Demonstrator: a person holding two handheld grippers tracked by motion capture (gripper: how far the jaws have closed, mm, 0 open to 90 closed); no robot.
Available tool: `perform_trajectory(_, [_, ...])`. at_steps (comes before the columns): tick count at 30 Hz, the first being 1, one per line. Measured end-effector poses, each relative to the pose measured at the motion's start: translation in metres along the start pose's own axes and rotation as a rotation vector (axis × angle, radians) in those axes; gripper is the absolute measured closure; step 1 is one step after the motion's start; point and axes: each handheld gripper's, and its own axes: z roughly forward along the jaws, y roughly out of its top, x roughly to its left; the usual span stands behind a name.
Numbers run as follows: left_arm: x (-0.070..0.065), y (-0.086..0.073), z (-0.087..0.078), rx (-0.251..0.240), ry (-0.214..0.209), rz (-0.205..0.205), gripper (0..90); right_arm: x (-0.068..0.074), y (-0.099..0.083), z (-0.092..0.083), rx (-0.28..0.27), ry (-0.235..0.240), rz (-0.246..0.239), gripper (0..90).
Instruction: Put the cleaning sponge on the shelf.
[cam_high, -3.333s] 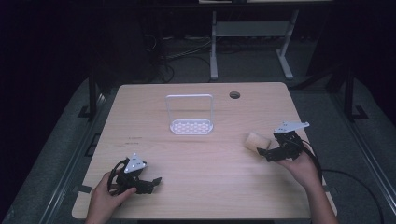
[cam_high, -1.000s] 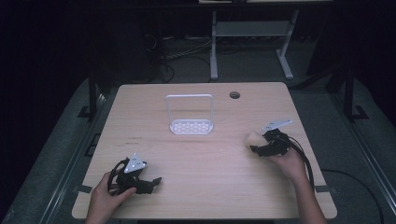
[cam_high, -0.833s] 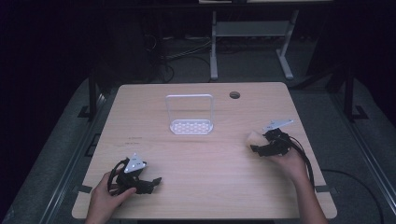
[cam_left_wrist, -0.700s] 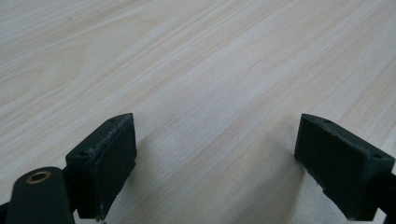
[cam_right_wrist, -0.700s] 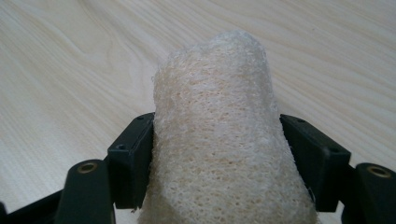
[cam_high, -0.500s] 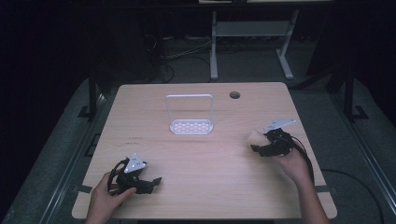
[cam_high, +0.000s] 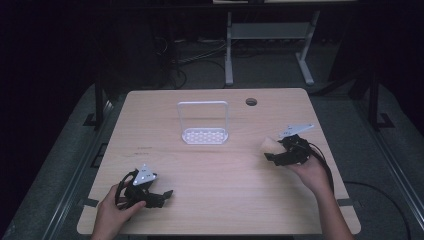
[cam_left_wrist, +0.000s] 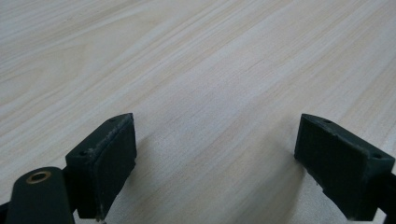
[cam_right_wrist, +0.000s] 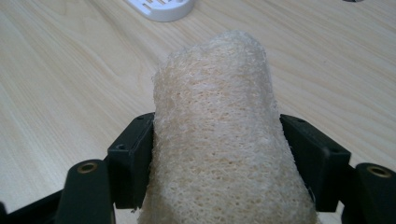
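A pale beige loofah sponge (cam_right_wrist: 219, 126) sits squeezed between the two black jaws of my right gripper (cam_right_wrist: 217, 158), which is shut on it. In the high view the right gripper (cam_high: 276, 152) is held a little above the right side of the wooden table, the loofah sponge (cam_high: 269, 145) sticking out toward the left. My left gripper (cam_high: 162, 195) rests near the front left of the table, pointing right. In the left gripper view its pads (cam_left_wrist: 105, 158) stand wide apart over bare wood, with nothing between them.
A white rack (cam_high: 204, 122) with a perforated base and an upright wire frame stands at the table's (cam_high: 220, 175) middle back. A round cable hole (cam_high: 251, 102) lies behind it to the right. Dark floor, cables and a metal stand surround the table.
My right gripper has risen slightly off the table with the loofah sponge held in it. The left gripper has stayed where it was.
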Motion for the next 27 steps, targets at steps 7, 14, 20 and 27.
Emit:
perform_trajectory(7, [0.0, 0.0, 0.0, 0.001, -0.001, -0.002, 12.1, 0.004, 0.006, 0.003, 0.004, 0.012, -0.018, 30.5])
perform_trajectory(14, [0.0, 0.0, 0.0, -0.001, 0.0, -0.002, 12.1, 0.01, 0.016, 0.008, -0.004, 0.029, -0.035, 30.5])
perform_trajectory(20, [0.0, 0.0, 0.0, 0.0, 0.0, -0.001, 12.1, 0.016, 0.025, 0.013, -0.006, 0.044, -0.056, 30.5])
perform_trajectory(27, [0.0, 0.0, 0.0, 0.002, -0.001, -0.001, 12.1, 0.02, 0.034, 0.018, -0.009, 0.057, -0.071, 30.5])
